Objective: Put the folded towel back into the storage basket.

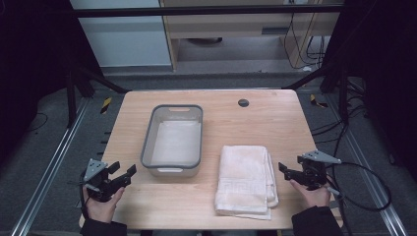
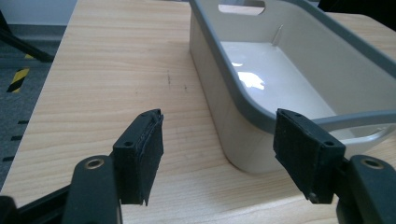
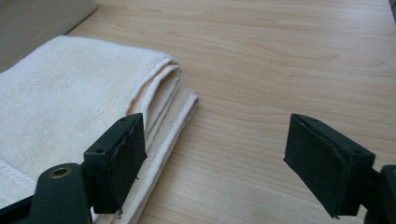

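Both grippers are spread wide and empty: the left gripper [image 1: 114,179] near the table's [image 1: 265,123] front-left corner beside the grey-rimmed tub [image 1: 172,140], the right gripper [image 1: 295,173] just beside the folded towel [image 1: 246,179] at the front edge. Nothing looks begun; likely next, pinching the towel's layered right edge.

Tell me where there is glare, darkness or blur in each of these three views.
High view: soft overall, surroundings dark beyond the table. Left gripper view: bright glare patches on the floor of the bin. Right gripper view: even light, towel weave legible, wood grain softens far off.
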The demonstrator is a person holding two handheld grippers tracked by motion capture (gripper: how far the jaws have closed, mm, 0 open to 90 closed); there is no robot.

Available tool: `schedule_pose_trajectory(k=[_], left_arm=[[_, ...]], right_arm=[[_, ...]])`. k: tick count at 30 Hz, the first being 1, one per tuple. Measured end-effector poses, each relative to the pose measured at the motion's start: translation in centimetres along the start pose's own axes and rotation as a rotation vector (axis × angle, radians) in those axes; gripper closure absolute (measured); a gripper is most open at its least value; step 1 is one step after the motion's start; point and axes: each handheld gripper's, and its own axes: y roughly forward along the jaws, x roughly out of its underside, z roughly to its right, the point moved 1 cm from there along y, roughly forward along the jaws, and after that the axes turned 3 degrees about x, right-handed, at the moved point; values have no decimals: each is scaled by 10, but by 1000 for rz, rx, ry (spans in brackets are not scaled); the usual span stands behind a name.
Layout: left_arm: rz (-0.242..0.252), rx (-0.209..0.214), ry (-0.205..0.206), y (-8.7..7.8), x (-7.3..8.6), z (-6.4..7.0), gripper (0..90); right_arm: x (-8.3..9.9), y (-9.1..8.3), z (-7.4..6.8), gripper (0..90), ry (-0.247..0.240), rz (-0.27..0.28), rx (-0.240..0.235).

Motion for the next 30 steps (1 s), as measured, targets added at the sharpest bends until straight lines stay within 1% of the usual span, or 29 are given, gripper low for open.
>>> schedule_pose_trajectory(k=[1, 2, 4, 6, 8, 11, 16, 19, 25, 28, 30], left_arm=[[3, 2, 1, -1, -1, 1, 335], [7, 3, 3, -2, -1, 1, 341], [10, 1, 4, -2, -2, 2, 350], [10, 1, 4, -3, -4, 2, 358], [11, -1, 6, -2, -5, 3, 359], [16, -3, 4, -3, -8, 4, 360], [20, 4, 4, -3, -14, 6, 361], [22, 14, 5, -2, -18, 9, 361], [33, 34, 26, 0, -28, 21, 360], [35, 53, 43, 3, -34, 31, 359], [35, 67, 54, 5, -38, 38, 359]], right_arm=[[-1, 0, 0, 215, -13, 6, 0], [-2, -1, -1, 220, -6, 4, -3], [-3, -2, -2, 231, -15, 9, -2], [-4, -3, -2, 240, -15, 15, -8], [-6, -4, -3, 248, -3, 15, -14], [-8, -5, -4, 255, -6, 19, -17], [-16, -8, -5, 257, -17, 35, -16], [-20, -9, -6, 257, -13, 44, -19], [-28, -11, -7, 257, -15, 62, -24], [-32, -12, -9, 256, -14, 77, -36], [-34, -12, -10, 256, -14, 77, -39]])
